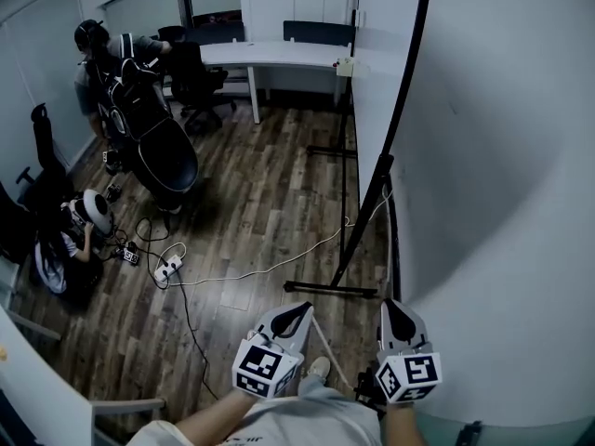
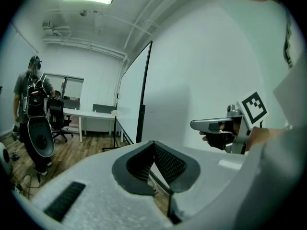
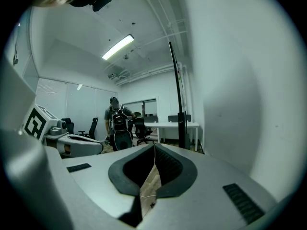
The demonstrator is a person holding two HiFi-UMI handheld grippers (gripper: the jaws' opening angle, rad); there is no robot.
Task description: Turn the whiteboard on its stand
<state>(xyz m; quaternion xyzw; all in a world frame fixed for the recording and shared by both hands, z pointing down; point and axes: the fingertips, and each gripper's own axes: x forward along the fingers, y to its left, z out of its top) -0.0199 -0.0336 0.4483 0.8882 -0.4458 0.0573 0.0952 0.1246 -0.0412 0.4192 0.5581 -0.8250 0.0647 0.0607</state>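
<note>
The whiteboard [image 1: 502, 175] fills the right side of the head view as a big white face, edged by a black frame [image 1: 400, 110] that slants down to its floor stand [image 1: 325, 289]. My left gripper [image 1: 290, 316] hovers just short of the stand's foot, shut and holding nothing. My right gripper [image 1: 398, 316] is close in front of the board's face, also shut and holding nothing. The left gripper view shows the left gripper [image 2: 154, 142], the board [image 2: 192, 75] and the right gripper [image 2: 211, 125]. The right gripper view shows the right gripper [image 3: 154, 145] and the board [image 3: 240, 104] close on its right.
A person wearing a backpack rig [image 1: 121, 82] stands at the far left, and another person [image 1: 79, 230] is low on the floor. Cables and a power strip [image 1: 167, 269] lie on the wood floor. A white desk [image 1: 270, 56] and office chairs [image 1: 195, 77] stand at the back.
</note>
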